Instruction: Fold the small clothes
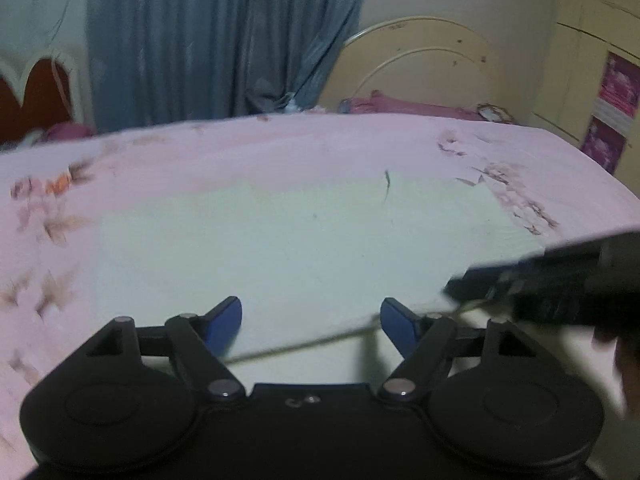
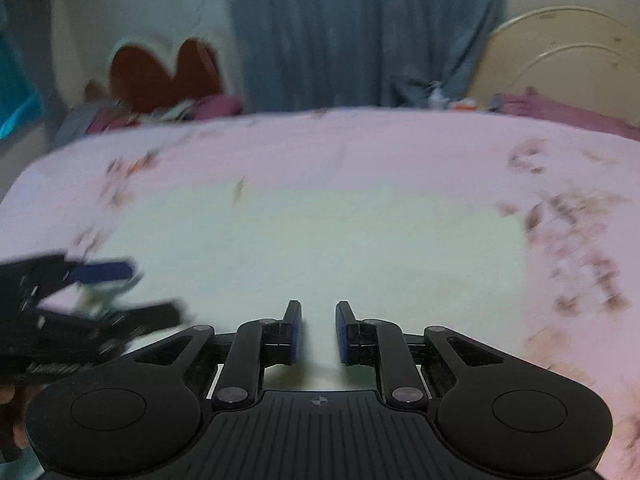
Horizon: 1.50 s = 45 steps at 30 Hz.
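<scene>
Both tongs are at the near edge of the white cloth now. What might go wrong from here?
1. The left tongs stand wide open over the white cloth, so a lift may raise one side only.
2. The right tongs are only part closed; the hem could slip.
3. Blur suggests fast motion, which could drag the pink bedsheet.

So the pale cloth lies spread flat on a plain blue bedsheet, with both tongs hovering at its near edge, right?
Not quite: the bedsheet is pink with a floral print, not plain blue; only the curtain behind is blue. The left wrist view shows it. The pale cloth does lie spread flat, both tongs at its near edge.
</scene>
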{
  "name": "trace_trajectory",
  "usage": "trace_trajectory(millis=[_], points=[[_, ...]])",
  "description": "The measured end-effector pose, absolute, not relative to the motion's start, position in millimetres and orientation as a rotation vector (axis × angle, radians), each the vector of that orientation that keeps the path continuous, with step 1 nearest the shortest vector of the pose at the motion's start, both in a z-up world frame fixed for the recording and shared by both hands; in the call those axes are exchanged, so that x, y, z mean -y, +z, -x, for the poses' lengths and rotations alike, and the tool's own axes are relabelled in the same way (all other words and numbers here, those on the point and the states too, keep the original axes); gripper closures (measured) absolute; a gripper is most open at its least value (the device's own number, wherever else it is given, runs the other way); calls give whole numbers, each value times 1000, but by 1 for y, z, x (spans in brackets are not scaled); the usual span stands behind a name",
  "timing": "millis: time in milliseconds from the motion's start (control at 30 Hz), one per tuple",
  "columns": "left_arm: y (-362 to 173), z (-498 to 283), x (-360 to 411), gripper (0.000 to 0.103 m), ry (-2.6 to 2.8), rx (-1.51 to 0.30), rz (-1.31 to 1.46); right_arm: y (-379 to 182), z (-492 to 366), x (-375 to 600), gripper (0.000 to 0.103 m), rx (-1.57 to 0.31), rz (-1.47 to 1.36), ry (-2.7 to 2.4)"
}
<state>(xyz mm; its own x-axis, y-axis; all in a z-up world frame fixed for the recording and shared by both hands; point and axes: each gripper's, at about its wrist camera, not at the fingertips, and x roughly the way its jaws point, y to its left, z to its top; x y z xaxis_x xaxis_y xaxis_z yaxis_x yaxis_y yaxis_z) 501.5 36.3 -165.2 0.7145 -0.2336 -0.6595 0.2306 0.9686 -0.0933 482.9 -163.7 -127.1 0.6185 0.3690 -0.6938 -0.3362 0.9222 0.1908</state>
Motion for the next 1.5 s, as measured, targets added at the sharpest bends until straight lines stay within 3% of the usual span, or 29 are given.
trace_trajectory(millis=[267, 433, 567, 1133, 1200, 1333, 1367, 1400, 1433, 1500], points=[[-178, -488, -31, 23, -182, -727, -78, -137, -478, 168, 87, -793, 1, 385], [-180, -479, -87, 30, -84, -732, -19, -146, -476, 230, 87, -790, -26, 161], [-174, -476, -89, 32, -110, -727, -29, -140, -477, 239, 87, -801, -25, 168], [-177, -473, -95, 25, -155, -763, -29, -134, -467, 242, 87, -795, -56, 59], [-177, -471, -95, 17, -158, -765, -37, -128, -458, 240, 86, -786, -69, 56], [-175, -465, -93, 14, -155, -766, -50, -122, -444, 232, 86, -795, -51, 74], [-174, -463, -93, 14, -153, -767, -50, -122, -442, 230, 85, -800, -48, 84], [-174, -461, -93, 14, -150, -767, -48, -120, -438, 229, 70, -794, -48, 87], [-173, -459, -93, 13, -147, -767, -47, -118, -436, 230, 47, -781, -51, 87], [-172, -454, -93, 13, -141, -767, -49, -114, -431, 229, 40, -761, -56, 107]])
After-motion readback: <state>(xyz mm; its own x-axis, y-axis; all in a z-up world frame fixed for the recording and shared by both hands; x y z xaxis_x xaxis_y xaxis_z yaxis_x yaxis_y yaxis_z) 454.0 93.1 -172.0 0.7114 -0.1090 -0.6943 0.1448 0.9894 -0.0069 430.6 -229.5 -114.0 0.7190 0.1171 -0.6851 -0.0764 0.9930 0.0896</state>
